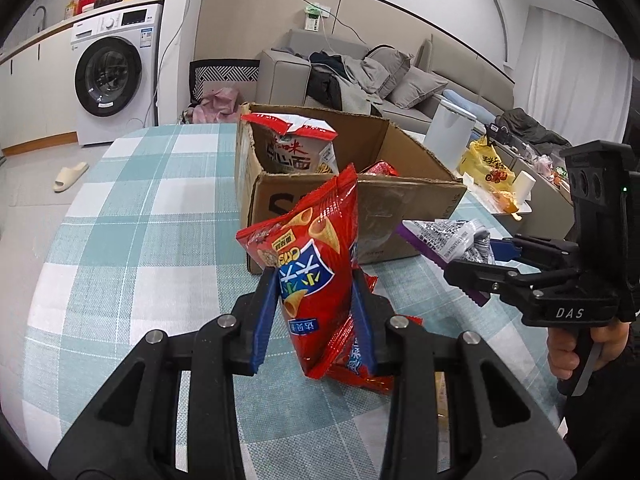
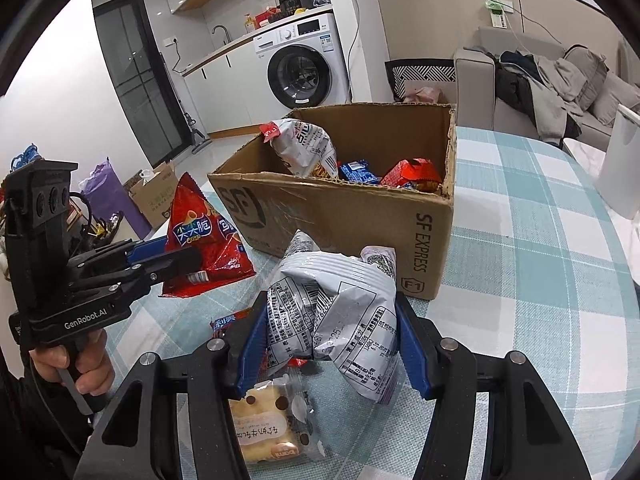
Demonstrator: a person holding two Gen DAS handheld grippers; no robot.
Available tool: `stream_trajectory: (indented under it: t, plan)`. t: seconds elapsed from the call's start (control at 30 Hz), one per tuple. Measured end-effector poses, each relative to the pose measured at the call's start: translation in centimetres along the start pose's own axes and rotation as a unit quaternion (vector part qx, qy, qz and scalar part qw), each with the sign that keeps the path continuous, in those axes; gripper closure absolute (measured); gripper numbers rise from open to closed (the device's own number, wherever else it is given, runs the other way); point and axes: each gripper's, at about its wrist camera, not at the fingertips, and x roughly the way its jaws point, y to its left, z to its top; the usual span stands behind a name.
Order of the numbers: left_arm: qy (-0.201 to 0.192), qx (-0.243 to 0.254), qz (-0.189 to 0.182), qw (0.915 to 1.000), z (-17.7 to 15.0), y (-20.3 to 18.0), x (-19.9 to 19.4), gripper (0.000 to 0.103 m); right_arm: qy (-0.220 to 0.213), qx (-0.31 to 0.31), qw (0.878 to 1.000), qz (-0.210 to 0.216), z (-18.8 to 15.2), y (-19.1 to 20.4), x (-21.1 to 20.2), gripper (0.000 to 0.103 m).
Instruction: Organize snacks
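Note:
My left gripper (image 1: pixel 316 284) is shut on a red corn-cone snack bag (image 1: pixel 310 264) and holds it upright just in front of the cardboard box (image 1: pixel 404 200). My right gripper (image 2: pixel 332 320) is shut on a silver-white snack bag (image 2: pixel 340 320), close to the box's (image 2: pixel 344 220) near corner. The box holds several snack packs, including a white noodle-snack bag (image 2: pixel 304 148). Each gripper shows in the other's view: the right (image 1: pixel 472 276) with its silver bag (image 1: pixel 448 240), the left (image 2: pixel 180 260) with its red bag (image 2: pixel 200 236).
Another red pack (image 1: pixel 360 372) lies on the checked tablecloth (image 1: pixel 160 208) under my left gripper. A wrapped cake (image 2: pixel 272 428) and a small red-blue pack (image 2: pixel 228 322) lie under my right gripper. A white bin (image 2: pixel 624 160) stands beyond the table at right.

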Motion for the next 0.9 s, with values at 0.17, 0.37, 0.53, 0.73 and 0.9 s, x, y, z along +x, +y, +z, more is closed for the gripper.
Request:
stream_trajectory:
  t: [0.17,0.37,0.53,0.73,0.9]
  plan:
    - [-0.007,0.002,-0.003,1.0,0.2,-0.5,-0.8,0.071,-0.003,-0.004,1.0,0.0,0.1,0.3,-0.3,0.044]
    - [-0.02,0.007,-0.009,0.9997,0.7,-1.0,-1.9,0.071,-0.016,-0.005,1.0,-0.001,0.3,0.5,-1.1,0.044]
    - [-0.03,0.01,-0.013,0.9994,1.2,-1.5,-2.7,0.071,-0.026,-0.007,1.0,-0.004,0.6,0.9,-1.8,0.044]
    - [-0.04,0.016,-0.014,0.999,1.7,-2.0,-3.6,0.071,-0.037,-0.013,0.999,-0.012,0.9,1.5,-2.9,0.044]
    - [-0.046,0.019,-0.014,0.9987,2.2,-2.2,-4.1,0.071,-0.047,-0.016,0.999,-0.012,1.0,1.9,-3.8,0.044]
